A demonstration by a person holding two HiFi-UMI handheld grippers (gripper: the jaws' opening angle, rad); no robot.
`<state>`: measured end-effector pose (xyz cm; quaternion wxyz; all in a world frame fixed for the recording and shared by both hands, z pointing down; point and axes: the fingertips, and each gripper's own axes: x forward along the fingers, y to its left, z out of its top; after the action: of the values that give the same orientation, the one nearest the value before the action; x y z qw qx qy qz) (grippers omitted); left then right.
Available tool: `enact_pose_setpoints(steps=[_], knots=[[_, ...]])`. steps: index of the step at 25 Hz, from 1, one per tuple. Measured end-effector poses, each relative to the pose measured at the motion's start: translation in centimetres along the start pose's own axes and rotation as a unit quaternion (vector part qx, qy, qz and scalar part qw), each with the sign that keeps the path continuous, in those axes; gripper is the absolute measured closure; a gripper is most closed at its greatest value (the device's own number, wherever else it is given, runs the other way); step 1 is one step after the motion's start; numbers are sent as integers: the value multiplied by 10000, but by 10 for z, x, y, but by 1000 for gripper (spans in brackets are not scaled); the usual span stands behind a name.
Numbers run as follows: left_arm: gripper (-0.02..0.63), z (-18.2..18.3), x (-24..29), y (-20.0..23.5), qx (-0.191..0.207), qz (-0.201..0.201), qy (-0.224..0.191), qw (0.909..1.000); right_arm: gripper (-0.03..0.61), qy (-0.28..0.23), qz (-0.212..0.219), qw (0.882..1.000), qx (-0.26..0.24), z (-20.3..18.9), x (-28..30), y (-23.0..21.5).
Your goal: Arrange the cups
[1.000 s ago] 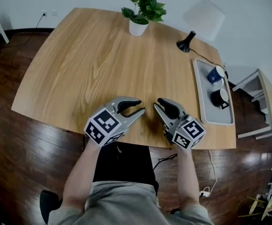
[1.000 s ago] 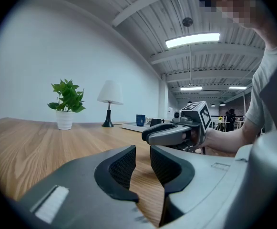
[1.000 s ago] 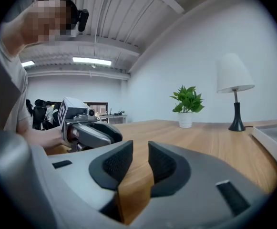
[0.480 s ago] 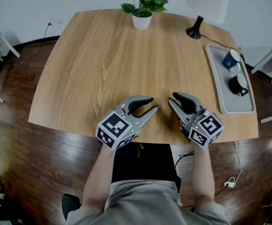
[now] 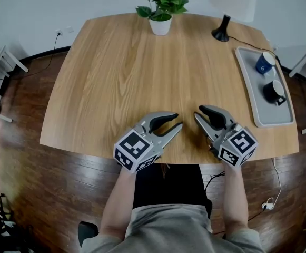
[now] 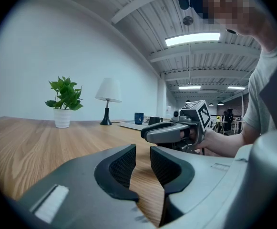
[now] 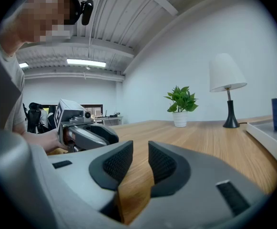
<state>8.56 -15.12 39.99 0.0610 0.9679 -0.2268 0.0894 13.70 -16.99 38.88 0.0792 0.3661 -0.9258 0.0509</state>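
While the dark blue ceramic cup and the black ceramic cup stand inside the long grey tray, the left gripper and right gripper, well left of that tray, keep their jaws narrowly apart with nothing between them.

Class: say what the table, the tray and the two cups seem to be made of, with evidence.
Table: wood or wood veneer, matte; grain lines show.
Tray: smooth grey; plastic or metal, unclear.
Blue cup and black cup: probably glazed ceramic, judging by their handled mug shape.
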Motion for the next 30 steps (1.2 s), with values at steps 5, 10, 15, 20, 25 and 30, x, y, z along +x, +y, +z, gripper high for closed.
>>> enact_pose_setpoints(steps=[5, 10, 15, 20, 25, 30], knots=[[511, 3, -1, 1, 3, 35, -79, 10000, 482, 3, 0, 10000, 8, 0, 1, 0], [509, 4, -2, 2, 28, 79, -130, 9999, 482, 5, -9, 10000, 6, 0, 0, -1], [509, 4, -2, 2, 33, 78, -133, 9999, 482, 6, -3, 10000, 16, -1, 1, -1], [509, 3, -2, 1, 34, 79, -133, 9999, 482, 9, -40, 10000, 23, -1, 0, -2], [509, 3, -2, 2, 38, 82, -135, 9999, 482, 5, -73, 10000, 30, -1, 0, -3], [509, 4, -2, 1, 36, 77, -133, 9999, 482, 8, -86, 10000, 42, -1, 0, -3]])
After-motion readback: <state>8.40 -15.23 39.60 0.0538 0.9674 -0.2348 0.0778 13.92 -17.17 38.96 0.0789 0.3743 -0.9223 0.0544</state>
